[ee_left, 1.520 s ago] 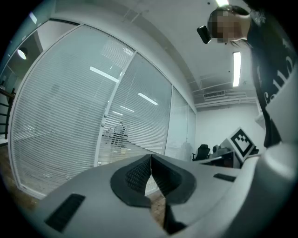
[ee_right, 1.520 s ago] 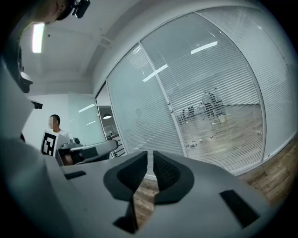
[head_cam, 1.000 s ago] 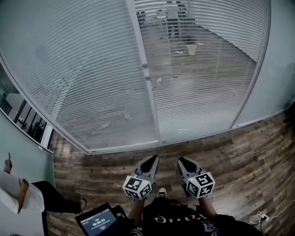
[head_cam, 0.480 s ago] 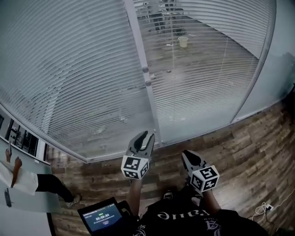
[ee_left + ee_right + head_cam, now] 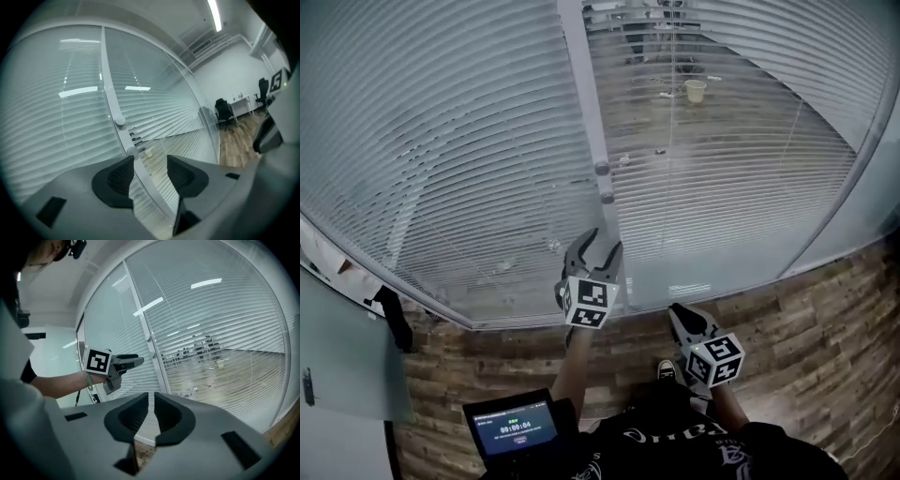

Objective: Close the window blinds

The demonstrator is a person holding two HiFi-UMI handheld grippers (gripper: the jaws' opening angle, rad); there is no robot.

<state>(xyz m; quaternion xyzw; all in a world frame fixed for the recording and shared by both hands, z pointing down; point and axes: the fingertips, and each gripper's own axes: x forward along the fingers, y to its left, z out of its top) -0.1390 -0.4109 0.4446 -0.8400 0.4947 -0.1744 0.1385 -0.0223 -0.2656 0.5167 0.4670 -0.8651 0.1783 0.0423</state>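
**Head view:** The white window blinds [image 5: 441, 141] hang behind two tall glass panes. Their thin slats lie flat and long, running from side to side, stacked from top to bottom. On the left pane the slats look thick and milky, and little shows through. On the right pane you can see between the slats to a room with a small pale bucket [image 5: 696, 90] on its floor. A grey post [image 5: 581, 94] stands up and down between the panes, with two round knobs [image 5: 601, 169] on it. The left gripper [image 5: 600, 246] is held up just under the knobs and points at the post. The right gripper [image 5: 677, 311] is low, above the brown wooden floor [image 5: 825, 309]. A black tablet with a blue screen [image 5: 514, 428] sits near the person's body.

A second ago both grippers were low and side by side. Now the left one is higher and closer to the post, and its jaws have just been opening.

**Left gripper view:** The left gripper [image 5: 150, 161] has its jaws spread wide with nothing pinched. The post [image 5: 108, 84] and the lower knob [image 5: 131, 151] show just past the left jaw. Slats [image 5: 51, 122] fill both sides.

**Right gripper view:** The right gripper [image 5: 151, 397] has its jaws pressed almost together, with only a thin slit and nothing in it. The left gripper [image 5: 136, 361] points at the post [image 5: 145, 324]
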